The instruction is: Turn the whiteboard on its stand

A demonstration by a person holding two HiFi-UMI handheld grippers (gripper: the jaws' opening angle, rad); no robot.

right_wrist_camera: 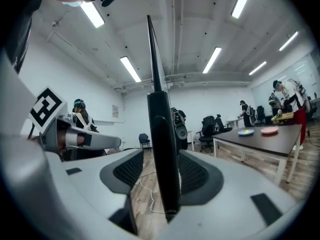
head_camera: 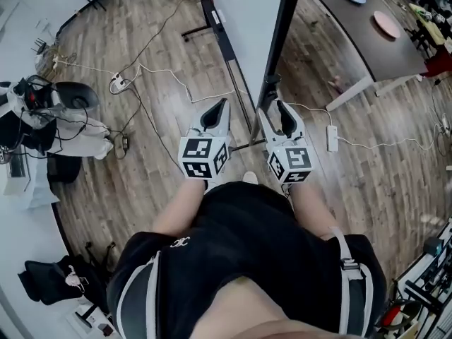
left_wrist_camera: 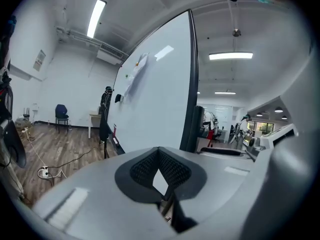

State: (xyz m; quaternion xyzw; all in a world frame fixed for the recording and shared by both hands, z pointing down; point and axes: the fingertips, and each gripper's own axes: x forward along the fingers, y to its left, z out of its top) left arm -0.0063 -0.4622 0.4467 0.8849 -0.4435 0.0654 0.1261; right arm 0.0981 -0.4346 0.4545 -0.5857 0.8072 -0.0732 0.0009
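- Jaws of the right gripper (right_wrist_camera: 161, 156) stand spread, and we see the whiteboard's black side rail (right_wrist_camera: 162, 134) running upright between the two pads. There is clear space on the left pad's side, and the pads are not pressing on the rail.
- In the head view the right gripper (head_camera: 274, 109) sits at the foot of that same rail (head_camera: 282, 27).
- The left gripper (left_wrist_camera: 159, 152) has its jaws pressed together at the tips with nothing between them (only a small sliver of white shows behind the pads).
- From the head view we find the left gripper (head_camera: 219, 106) just beside the right one, on the white-faced side of the board.
- The whiteboard (left_wrist_camera: 155, 94) stands upright on its stand (head_camera: 224, 44). Its white face fills the left gripper view, while the right gripper view meets it edge-on.
- Beyond the board, on the person's right, stands a dark table (head_camera: 353, 30) carrying two plates (head_camera: 386, 23).
- A white power strip (head_camera: 332, 138) lies on the wooden floor (head_camera: 155, 83) near the right gripper.
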